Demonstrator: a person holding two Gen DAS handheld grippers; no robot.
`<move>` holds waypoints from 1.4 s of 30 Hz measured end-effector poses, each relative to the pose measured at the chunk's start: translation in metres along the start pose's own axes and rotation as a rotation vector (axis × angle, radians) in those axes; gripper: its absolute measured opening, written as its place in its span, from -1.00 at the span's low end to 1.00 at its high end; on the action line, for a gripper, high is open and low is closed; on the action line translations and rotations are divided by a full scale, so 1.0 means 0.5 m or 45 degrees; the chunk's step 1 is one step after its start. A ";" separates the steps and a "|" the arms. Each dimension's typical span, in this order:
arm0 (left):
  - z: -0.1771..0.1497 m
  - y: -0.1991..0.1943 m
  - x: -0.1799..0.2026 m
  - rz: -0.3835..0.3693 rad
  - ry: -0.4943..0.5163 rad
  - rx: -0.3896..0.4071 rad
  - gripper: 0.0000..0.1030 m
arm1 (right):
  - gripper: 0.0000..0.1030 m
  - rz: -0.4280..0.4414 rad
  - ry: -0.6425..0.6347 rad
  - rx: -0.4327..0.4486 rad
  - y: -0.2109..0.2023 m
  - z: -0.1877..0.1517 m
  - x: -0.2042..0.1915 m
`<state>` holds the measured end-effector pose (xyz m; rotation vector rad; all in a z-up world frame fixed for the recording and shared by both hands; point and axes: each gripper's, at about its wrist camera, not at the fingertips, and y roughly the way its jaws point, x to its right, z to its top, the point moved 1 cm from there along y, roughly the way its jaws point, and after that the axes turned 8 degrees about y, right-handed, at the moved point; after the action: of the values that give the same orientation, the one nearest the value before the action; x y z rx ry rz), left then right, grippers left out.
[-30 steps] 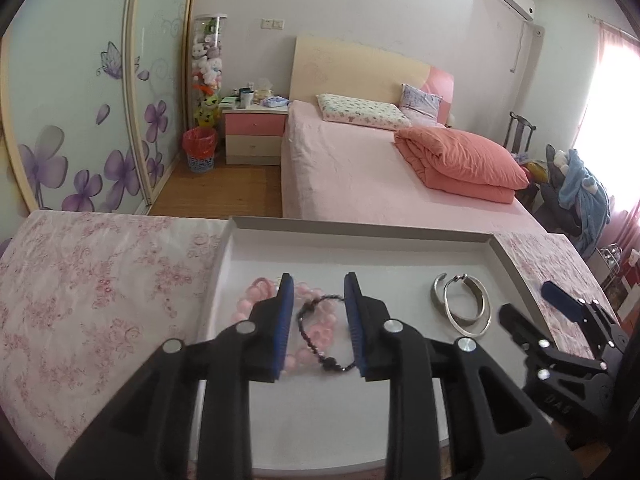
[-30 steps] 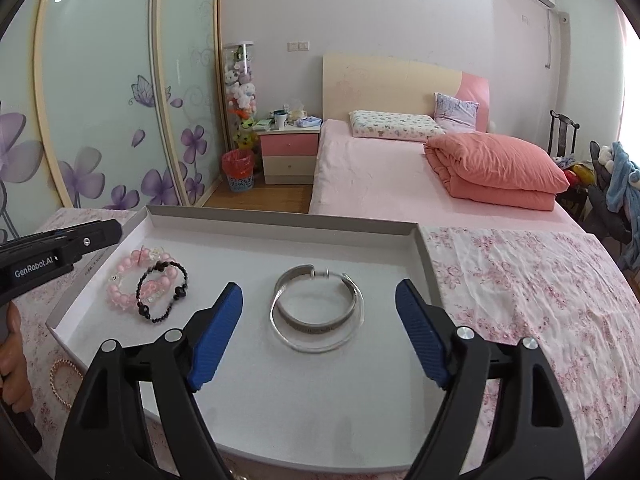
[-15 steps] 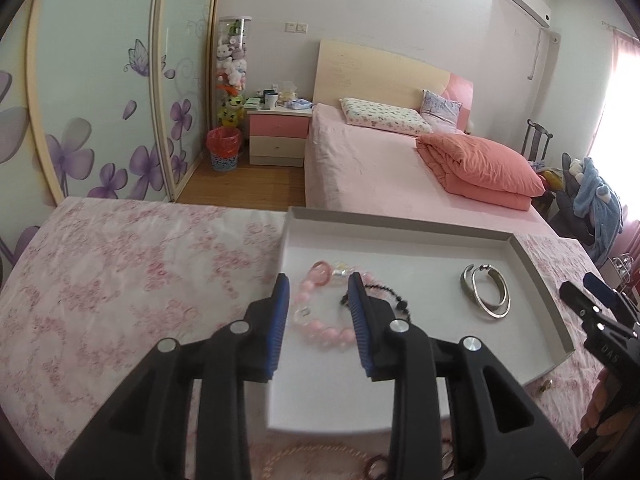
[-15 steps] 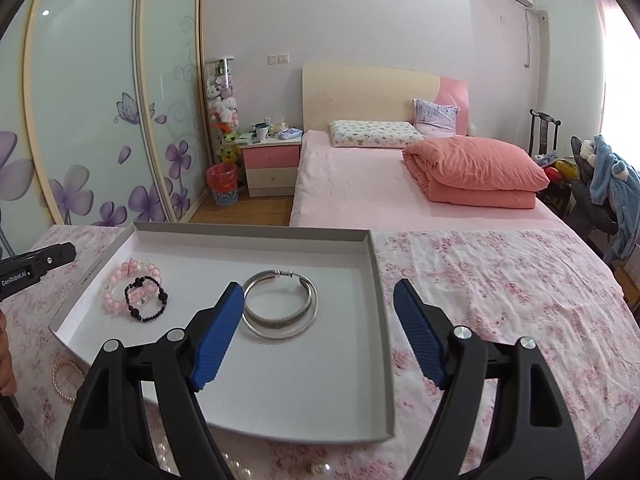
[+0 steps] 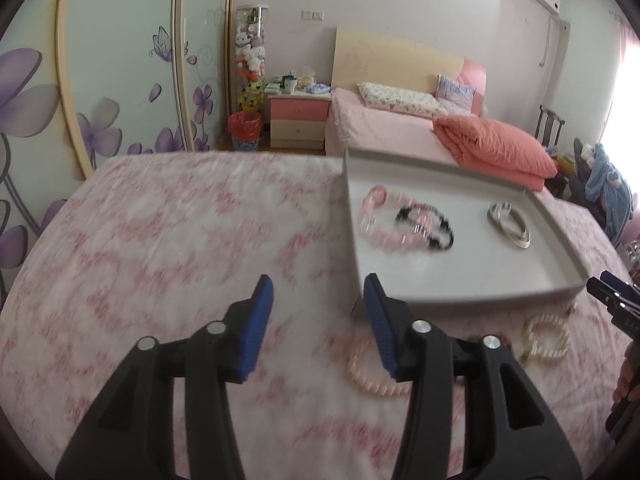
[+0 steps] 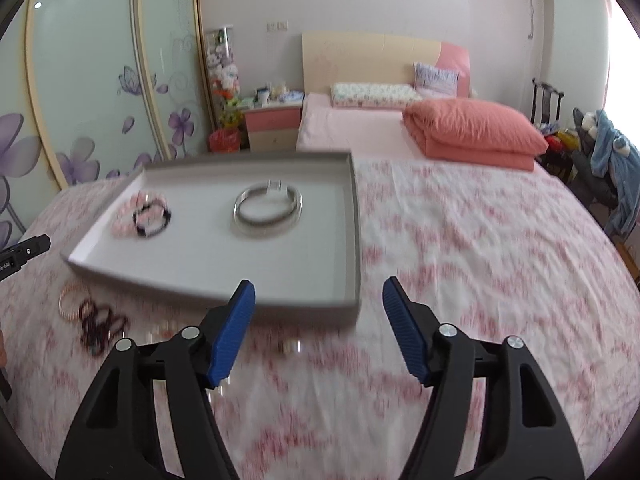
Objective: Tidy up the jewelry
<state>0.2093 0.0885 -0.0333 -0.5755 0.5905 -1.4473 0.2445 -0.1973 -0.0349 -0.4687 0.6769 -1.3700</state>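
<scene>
A shallow grey tray (image 5: 460, 304) (image 6: 353, 240) lies on the flowered cloth. In it are a pink bead bracelet (image 5: 376, 220) (image 6: 126, 216), a black bead bracelet (image 5: 430, 226) (image 6: 153, 219) and silver bangles (image 5: 510, 224) (image 6: 267, 210). My left gripper (image 5: 318, 284) hovers over bare cloth by the tray's near left corner, its jaws opening with nothing between them. My right gripper (image 6: 320, 286) hangs over the tray's near right corner, its jaws closing on nothing. Loose on the cloth lie pearl bracelets (image 5: 548, 338) and dark red bead bracelets (image 6: 100, 326).
A pale bead bracelet (image 5: 376, 372) lies just right of my left gripper. Flowered cloth (image 6: 480, 240) spreads to the right of the tray. Beyond it stand a pink bed (image 6: 360, 128), a nightstand (image 5: 298, 120) and flowered wardrobe doors (image 5: 120, 80).
Both grippers have drawn back from over the tray toward its near edge. The left one shifted left off the tray and widened. The right one narrowed a little. Loose bracelets on the cloth came into view.
</scene>
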 end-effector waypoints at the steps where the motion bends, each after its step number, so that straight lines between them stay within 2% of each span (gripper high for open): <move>1: -0.010 -0.002 0.000 -0.005 0.006 -0.012 0.00 | 0.24 0.001 -0.004 -0.018 0.001 -0.005 0.000; 4: -0.031 -0.003 0.004 -0.013 0.034 -0.042 0.10 | 0.16 0.006 -0.032 -0.091 0.007 -0.028 -0.007; 11: -0.048 0.005 0.022 -0.030 0.074 -0.081 0.10 | -0.01 -0.006 -0.058 -0.181 0.039 -0.043 -0.023; 17: -0.055 0.014 0.032 -0.036 0.097 -0.108 0.10 | -0.19 -0.021 -0.064 -0.200 0.051 -0.036 -0.034; 19: -0.057 0.016 0.034 -0.039 0.099 -0.114 0.10 | -0.27 -0.028 -0.057 -0.197 0.054 -0.033 -0.033; 21: -0.059 0.017 0.036 -0.039 0.104 -0.118 0.10 | -0.59 -0.027 -0.056 -0.193 0.053 -0.033 -0.033; 27: -0.060 0.026 0.042 -0.041 0.129 -0.140 0.09 | -0.59 -0.038 -0.064 -0.183 0.038 -0.045 -0.028; 29: -0.059 0.030 0.048 -0.035 0.143 -0.150 0.04 | -0.59 -0.032 -0.051 -0.185 0.037 -0.044 -0.024; 34: -0.059 0.044 0.064 -0.028 0.188 -0.192 -0.24 | -0.58 -0.032 -0.051 -0.185 0.037 -0.043 -0.021; 42: -0.056 0.048 0.095 -0.025 0.297 -0.199 -0.55 | -0.58 -0.029 -0.048 -0.185 0.036 -0.043 -0.021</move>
<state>0.2094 0.0420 -0.0713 -0.5389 0.8898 -1.5067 0.2424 -0.1826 -0.0607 -0.6181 0.7457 -1.3355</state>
